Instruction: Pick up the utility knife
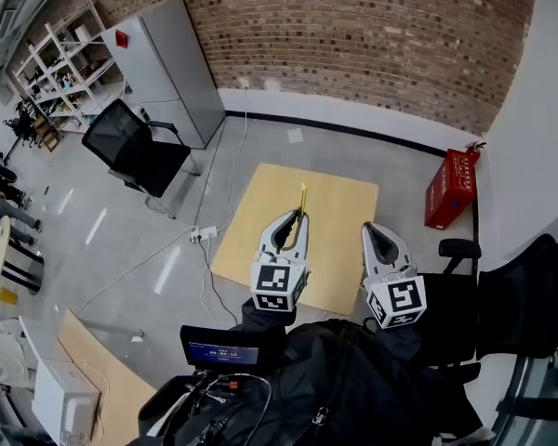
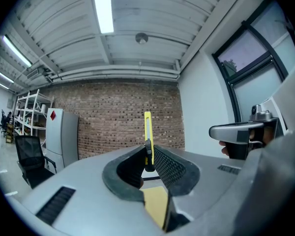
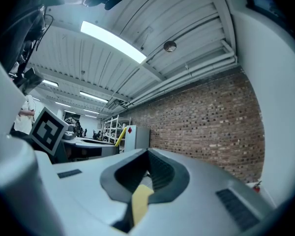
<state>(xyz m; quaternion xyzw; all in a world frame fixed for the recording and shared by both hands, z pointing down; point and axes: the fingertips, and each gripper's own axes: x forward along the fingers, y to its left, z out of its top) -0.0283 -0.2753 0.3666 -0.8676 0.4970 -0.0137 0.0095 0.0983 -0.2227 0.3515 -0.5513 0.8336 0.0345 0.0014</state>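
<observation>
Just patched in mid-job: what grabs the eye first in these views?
The yellow utility knife stands out, clamped in the left gripper and held above the wooden table. The right gripper beside it is shut and empty. A red box sits by the wall at right.

An industrial-style lab or office: bare brick wall point(image 1: 353, 35), metal shelving point(image 1: 63, 63), swivel chair point(image 1: 135, 151), concrete floor point(image 1: 121, 240).

Two grippers are in view, the left gripper point(image 1: 296, 216) and the right gripper point(image 1: 377, 230). There is one yellow utility knife point(image 1: 302, 198) and one wooden surface point(image 1: 339, 203). Two black office chairs, a left chair point(image 1: 135, 151) and a right chair point(image 1: 525, 291). One red box point(image 1: 451, 189), one grey cabinet point(image 1: 163, 63), one white shelf rack point(image 1: 60, 59).
</observation>
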